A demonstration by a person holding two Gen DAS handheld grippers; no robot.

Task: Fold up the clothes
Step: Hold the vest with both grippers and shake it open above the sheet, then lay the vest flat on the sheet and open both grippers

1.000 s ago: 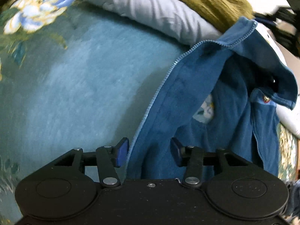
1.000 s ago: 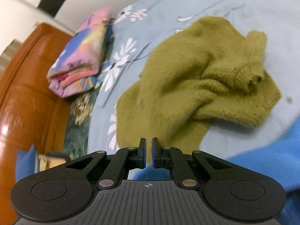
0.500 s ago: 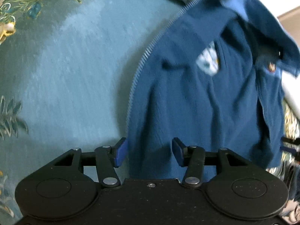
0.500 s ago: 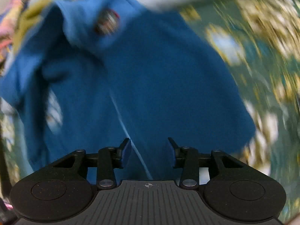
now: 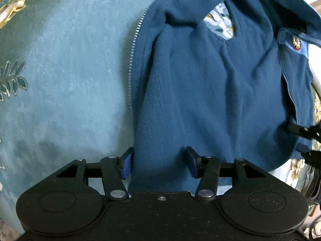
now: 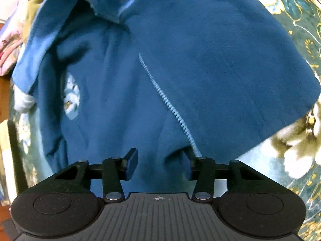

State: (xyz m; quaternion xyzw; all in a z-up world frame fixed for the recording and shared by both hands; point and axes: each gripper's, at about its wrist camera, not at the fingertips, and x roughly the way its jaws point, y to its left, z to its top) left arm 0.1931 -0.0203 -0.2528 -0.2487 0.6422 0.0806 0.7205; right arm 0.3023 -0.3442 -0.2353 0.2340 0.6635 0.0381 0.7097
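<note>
While jacket (image 5: 210, 92) lies flat, left gripper (image 5: 158, 164), right gripper (image 6: 159, 164) gape.

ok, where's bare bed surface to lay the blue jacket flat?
Free: the plain teal bedspread left of the jacket's zipper edge. Crowded: the right side, where the blue jacket covers the bed and the right tool sits over its hem.

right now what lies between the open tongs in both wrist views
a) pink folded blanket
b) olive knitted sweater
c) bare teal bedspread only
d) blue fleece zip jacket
d: the blue fleece jacket fills the gap of the left tongs and of the right tongs, both spread wide, its zipper running down toward the right pair.
</note>
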